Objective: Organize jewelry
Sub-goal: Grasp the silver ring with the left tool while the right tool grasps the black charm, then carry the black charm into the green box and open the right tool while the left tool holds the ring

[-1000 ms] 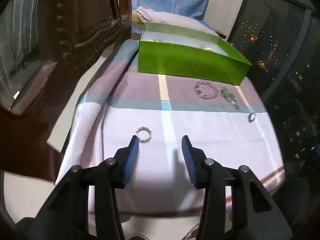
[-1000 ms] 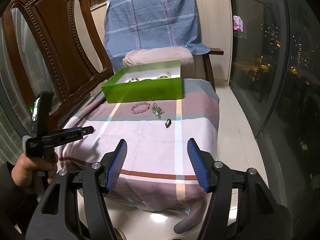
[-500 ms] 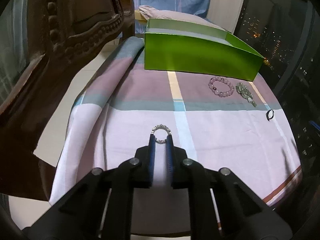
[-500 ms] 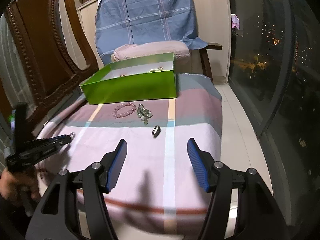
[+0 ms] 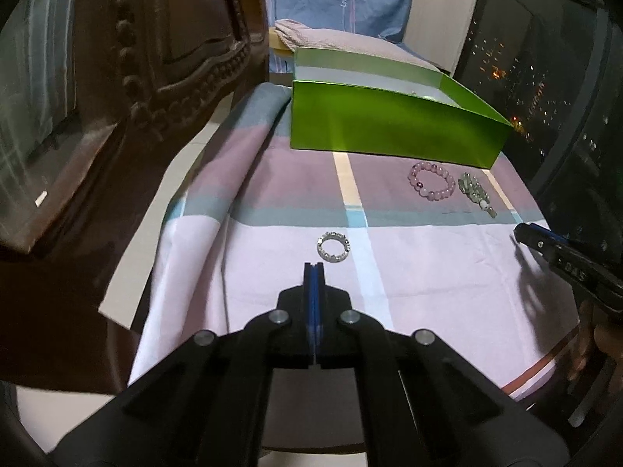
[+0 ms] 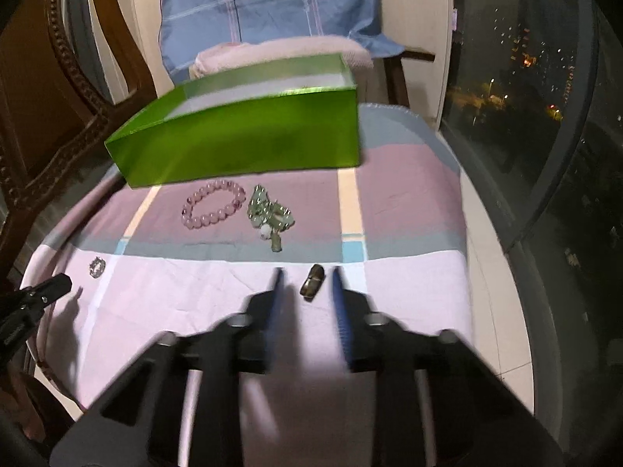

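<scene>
Checked-cloth surface (image 5: 428, 264) before green box (image 5: 389, 128): beaded ring (image 5: 333, 247) lying loose, nearer than box, just beyond left tongs (image 5: 314, 268), now fully closed on nothing; grasp slipped since half a second ago. Right tongs (image 6: 305, 280) open, now straddling dark ring (image 6: 312, 286); pickup judged imminent.

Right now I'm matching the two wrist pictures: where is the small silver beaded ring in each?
Left wrist: silver beaded ring lies centre, just beyond the shut left tool.
Right wrist: far left, on the pale cloth.
Shared landmark: green box behind it.
</scene>
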Tool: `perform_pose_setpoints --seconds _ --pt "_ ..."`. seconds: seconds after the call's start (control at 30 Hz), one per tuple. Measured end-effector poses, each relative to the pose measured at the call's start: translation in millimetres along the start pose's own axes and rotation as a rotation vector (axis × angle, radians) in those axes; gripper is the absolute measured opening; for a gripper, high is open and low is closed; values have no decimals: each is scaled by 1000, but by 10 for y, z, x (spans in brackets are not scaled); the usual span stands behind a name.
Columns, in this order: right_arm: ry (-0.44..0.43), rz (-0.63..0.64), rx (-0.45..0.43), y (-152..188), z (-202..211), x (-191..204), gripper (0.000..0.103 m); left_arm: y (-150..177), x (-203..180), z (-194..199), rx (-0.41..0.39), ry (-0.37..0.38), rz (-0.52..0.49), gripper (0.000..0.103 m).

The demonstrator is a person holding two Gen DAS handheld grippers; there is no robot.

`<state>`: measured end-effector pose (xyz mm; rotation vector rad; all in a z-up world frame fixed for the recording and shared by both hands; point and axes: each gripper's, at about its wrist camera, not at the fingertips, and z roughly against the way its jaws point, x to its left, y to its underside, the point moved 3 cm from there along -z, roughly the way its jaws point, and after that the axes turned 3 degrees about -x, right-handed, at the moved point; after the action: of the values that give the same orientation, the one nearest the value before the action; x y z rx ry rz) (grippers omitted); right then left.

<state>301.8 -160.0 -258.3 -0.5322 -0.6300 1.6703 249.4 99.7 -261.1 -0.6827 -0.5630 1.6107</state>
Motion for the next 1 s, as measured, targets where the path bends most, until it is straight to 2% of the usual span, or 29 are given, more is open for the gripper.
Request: perform_pose_setpoints --seconds 0.07,0.2,0.33,0.47,0.5,0.53,0.67,0.8,1.0 --pt "5 11 5 14 -40 16 6 -21 -9 -34 6 -5 -2 1" --pt "-2 -9 3 35 -1 -13 6 -85 -39 -139 28 19 5 24" --pt "-21 -6 -8 55 129 -26 6 -159 -127 -189 18 29 -32 33" --pt "-35 7 -17 81 252 -2 6 -176 -178 -352 44 23 -61 32" --pt "-40 7 -18 82 272 6 6 -180 -189 -362 31 10 -76 24" --pt "-48 8 -19 89 309 24 6 -188 -206 -378 28 -4 -98 21" --pt "-67 21 -38 80 464 93 6 -222 -130 -301 40 13 -49 20" --pt "-107 28 -77 42 722 165 6 -272 -128 108 -30 36 -35 20" --pt "-161 46 -170 -25 1263 277 6 -336 -252 950 -150 81 -57 21"
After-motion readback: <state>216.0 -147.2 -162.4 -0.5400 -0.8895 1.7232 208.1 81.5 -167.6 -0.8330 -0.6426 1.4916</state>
